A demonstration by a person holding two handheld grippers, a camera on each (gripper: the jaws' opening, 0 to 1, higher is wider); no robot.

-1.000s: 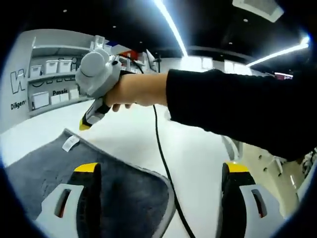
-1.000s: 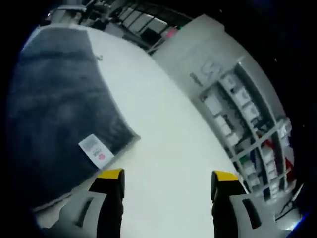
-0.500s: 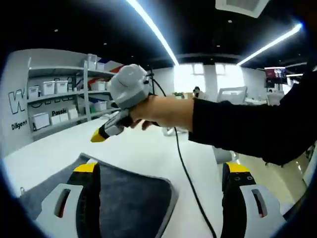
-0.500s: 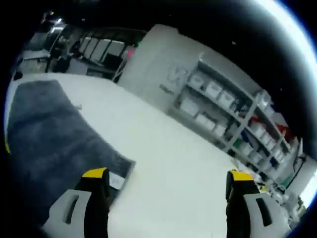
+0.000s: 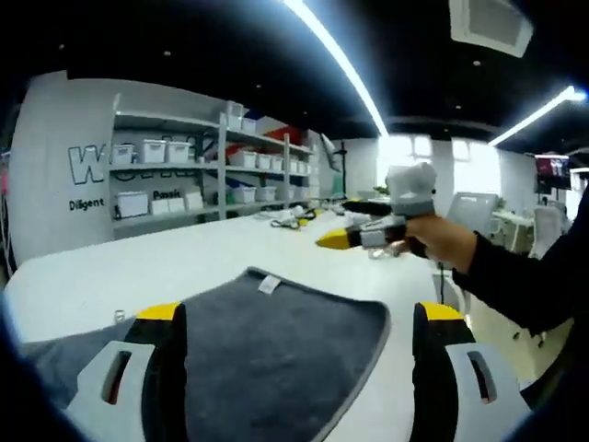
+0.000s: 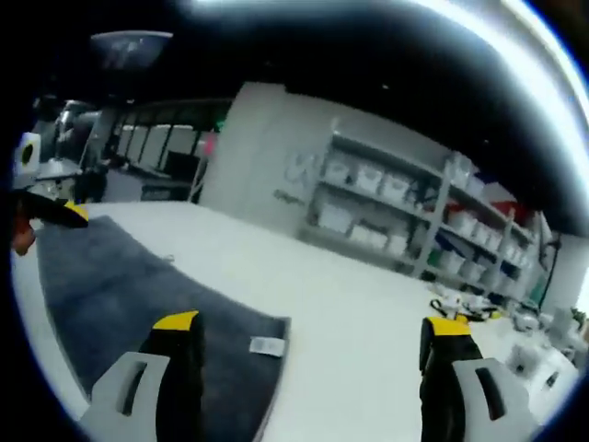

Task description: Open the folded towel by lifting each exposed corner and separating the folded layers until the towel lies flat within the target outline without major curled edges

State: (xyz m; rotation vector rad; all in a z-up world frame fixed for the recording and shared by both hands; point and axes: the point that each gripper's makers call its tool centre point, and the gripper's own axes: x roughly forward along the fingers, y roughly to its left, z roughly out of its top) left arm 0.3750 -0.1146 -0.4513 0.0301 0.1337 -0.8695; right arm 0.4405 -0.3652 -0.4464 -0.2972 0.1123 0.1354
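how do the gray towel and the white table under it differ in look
The towel is dark gray and fuzzy, with a stitched edge and a small white label at one border; the table is plain white and smooth. The towel covers part of the table, which extends bare past it. Both lie flat.

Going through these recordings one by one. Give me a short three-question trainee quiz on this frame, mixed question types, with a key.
1. True or false: the left gripper is shut on the towel.
2. Multiple choice: the white tag in the right gripper view sits (A) near a corner of the towel, (B) on the shelves, (C) between the right gripper's jaws.
3. Fill in: the towel lies on a white ____.

Key: 1 false, its jaws stand wide apart with nothing between them. 2 A. 3 table.
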